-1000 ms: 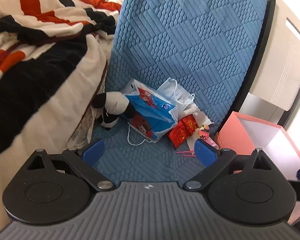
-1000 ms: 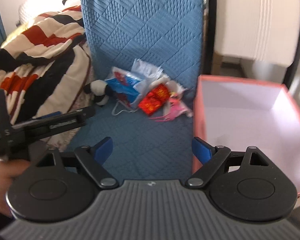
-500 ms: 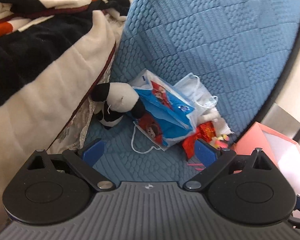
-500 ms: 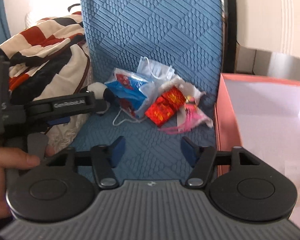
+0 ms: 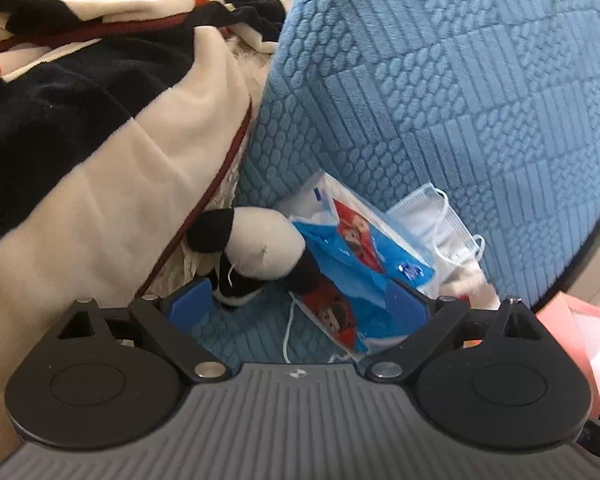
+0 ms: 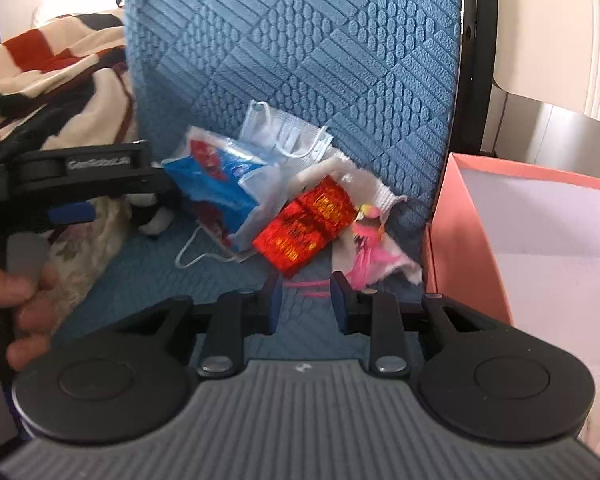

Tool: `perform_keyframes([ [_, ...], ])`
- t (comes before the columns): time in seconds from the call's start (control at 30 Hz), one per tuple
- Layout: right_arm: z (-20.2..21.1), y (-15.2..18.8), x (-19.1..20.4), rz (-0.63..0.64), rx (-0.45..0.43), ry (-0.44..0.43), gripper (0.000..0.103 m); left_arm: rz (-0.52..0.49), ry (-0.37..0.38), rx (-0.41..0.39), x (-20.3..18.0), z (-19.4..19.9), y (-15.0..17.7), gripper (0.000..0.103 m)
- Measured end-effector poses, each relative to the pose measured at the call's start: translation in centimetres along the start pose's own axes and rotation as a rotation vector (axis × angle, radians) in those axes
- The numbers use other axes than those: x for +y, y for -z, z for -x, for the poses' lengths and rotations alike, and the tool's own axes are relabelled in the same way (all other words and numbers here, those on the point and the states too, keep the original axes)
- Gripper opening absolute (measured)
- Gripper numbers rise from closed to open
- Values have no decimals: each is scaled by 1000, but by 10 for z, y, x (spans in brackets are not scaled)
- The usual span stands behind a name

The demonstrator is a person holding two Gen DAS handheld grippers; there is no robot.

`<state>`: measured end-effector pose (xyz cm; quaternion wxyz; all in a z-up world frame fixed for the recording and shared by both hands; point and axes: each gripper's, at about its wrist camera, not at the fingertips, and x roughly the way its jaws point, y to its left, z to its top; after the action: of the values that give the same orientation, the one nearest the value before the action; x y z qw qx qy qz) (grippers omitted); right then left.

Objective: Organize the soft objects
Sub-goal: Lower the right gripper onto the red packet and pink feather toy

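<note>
A small pile lies at the back of the blue quilted seat (image 6: 140,280). It holds a black-and-white plush toy (image 5: 260,252), a blue printed plastic bag (image 5: 360,264), a pale blue face mask (image 6: 284,132), a shiny red packet (image 6: 308,226) and a white cloth with a pink figure (image 6: 372,240). My left gripper (image 5: 298,304) is open, with the plush toy and the bag's lower edge just beyond its blue fingertips. My right gripper (image 6: 306,300) has its jaws closing to a narrow gap just short of the red packet. Thin pink strands lie at its tips, and nothing is pinched.
A striped black, red and cream blanket (image 5: 100,100) is heaped on the left, against the plush toy. The blue backrest (image 5: 460,100) rises behind the pile. An open pink box (image 6: 452,240) with a white inside stands on the right. A hand (image 6: 20,292) holds the left gripper's handle.
Both grippers have come down and closer to the pile. The left one shifted toward the plush toy and bag. The right one's jaws narrowed from wide open to a small gap.
</note>
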<state>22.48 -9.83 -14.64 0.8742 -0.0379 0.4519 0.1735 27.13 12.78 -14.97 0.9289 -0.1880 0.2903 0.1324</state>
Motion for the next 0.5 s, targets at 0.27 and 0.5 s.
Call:
perform_keyframes([
  [0.27,-29,-20,0,16,12,0,30,65,-29,1,7,-18,-9,95],
  [0.5,-61,-35,-12,42,14,83,30,76,-73,-21,6,-29,-12,95],
])
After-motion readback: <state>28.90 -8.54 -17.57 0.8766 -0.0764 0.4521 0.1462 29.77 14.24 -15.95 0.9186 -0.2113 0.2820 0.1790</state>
